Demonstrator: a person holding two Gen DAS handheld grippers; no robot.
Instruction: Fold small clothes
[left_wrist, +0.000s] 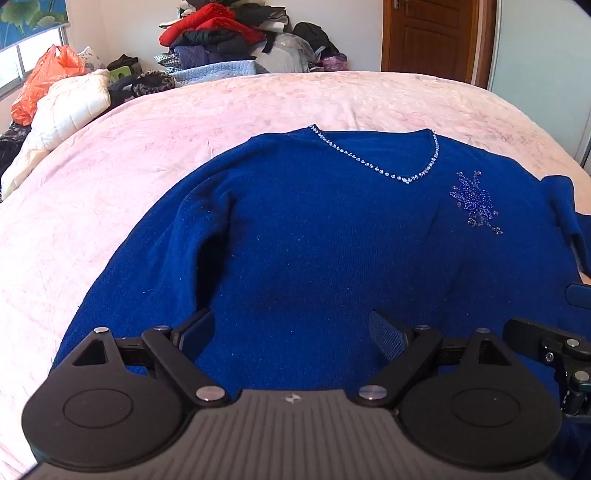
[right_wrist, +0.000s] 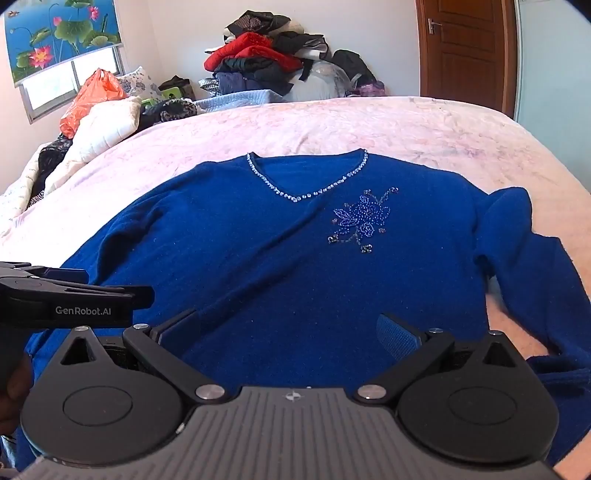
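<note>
No fold shows yet on the royal-blue knitted sweater with the beaded V-neck (right_wrist: 280, 258); it lies face up and spread on the pale pink bedspread (right_wrist: 406, 125), both sleeves angled down along the body, so I judge the whole fold is still ahead; the left gripper (left_wrist: 291, 332) and right gripper (right_wrist: 291, 328) hover over its lower part, jaws wide apart, nothing between them; the hem and cuffs are hidden behind the gripper housings or cut off by the frame edges.
</note>
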